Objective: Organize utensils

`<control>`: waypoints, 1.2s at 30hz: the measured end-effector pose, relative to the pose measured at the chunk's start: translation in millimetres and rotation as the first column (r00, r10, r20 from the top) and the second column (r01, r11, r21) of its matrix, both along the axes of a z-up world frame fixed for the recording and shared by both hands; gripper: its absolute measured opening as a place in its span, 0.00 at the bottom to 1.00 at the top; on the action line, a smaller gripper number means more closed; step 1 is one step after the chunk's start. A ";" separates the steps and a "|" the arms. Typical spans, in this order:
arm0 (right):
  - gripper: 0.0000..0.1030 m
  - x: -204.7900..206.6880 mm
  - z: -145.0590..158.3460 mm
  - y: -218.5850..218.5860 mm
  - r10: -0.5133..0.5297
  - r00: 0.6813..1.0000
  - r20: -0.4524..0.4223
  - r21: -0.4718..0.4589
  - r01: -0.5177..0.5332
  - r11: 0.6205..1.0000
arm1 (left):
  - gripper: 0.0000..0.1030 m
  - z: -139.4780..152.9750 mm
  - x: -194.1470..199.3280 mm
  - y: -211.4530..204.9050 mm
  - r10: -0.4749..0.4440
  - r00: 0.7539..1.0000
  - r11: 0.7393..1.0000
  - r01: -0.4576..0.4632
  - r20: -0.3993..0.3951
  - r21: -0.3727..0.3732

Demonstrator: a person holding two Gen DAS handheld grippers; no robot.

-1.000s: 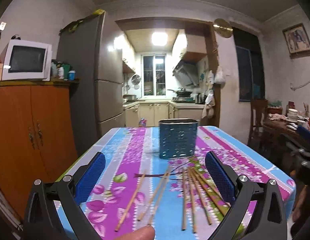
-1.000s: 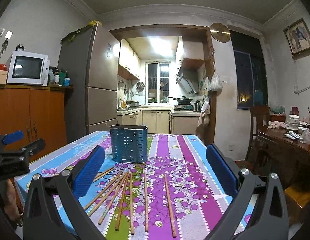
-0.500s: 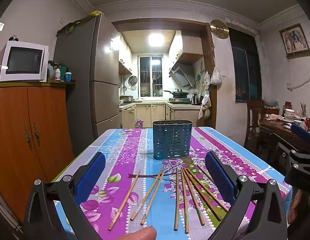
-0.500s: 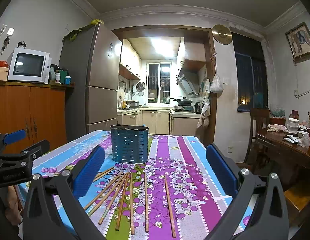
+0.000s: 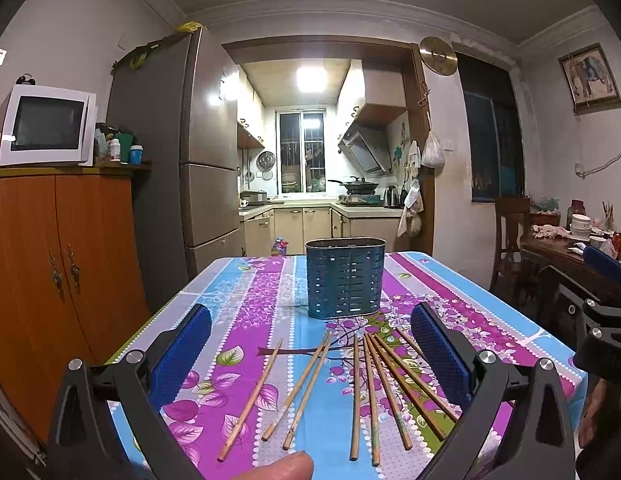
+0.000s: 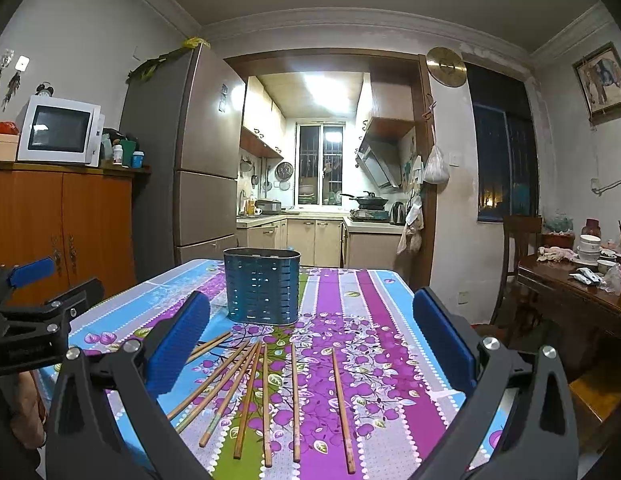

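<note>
The inside of the blue holder [image 5: 345, 278] is hidden behind its own wall, so its contents cannot be told. Nearer than the holder, the right tool's left pad [image 6: 177, 349] covers the near ends of the leftmost chopsticks [image 6: 209, 345]. The table [image 5: 506, 334] is cut off by the bottom edge, and the right tool [image 5: 602, 320] by the right edge.

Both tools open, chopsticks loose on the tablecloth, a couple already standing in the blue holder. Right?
Not quite. The blue holder shows nothing sticking out above its rim in the left wrist view or the right. The rest holds: the chopsticks lie loose on the tablecloth, and the left tool and right tool are both open.
</note>
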State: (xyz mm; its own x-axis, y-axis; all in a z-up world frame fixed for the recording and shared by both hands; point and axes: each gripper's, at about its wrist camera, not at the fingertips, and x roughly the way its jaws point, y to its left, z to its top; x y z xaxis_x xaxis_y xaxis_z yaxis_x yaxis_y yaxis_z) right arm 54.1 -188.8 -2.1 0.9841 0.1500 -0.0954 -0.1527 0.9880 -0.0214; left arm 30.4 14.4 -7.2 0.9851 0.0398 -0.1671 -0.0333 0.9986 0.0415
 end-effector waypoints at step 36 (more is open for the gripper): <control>0.23 1.9 -105.6 18.1 0.280 0.889 -0.363 0.000 -0.301 0.954 | 0.97 -52.0 28.2 96.3 0.104 0.984 0.995 -0.105 -0.146 0.006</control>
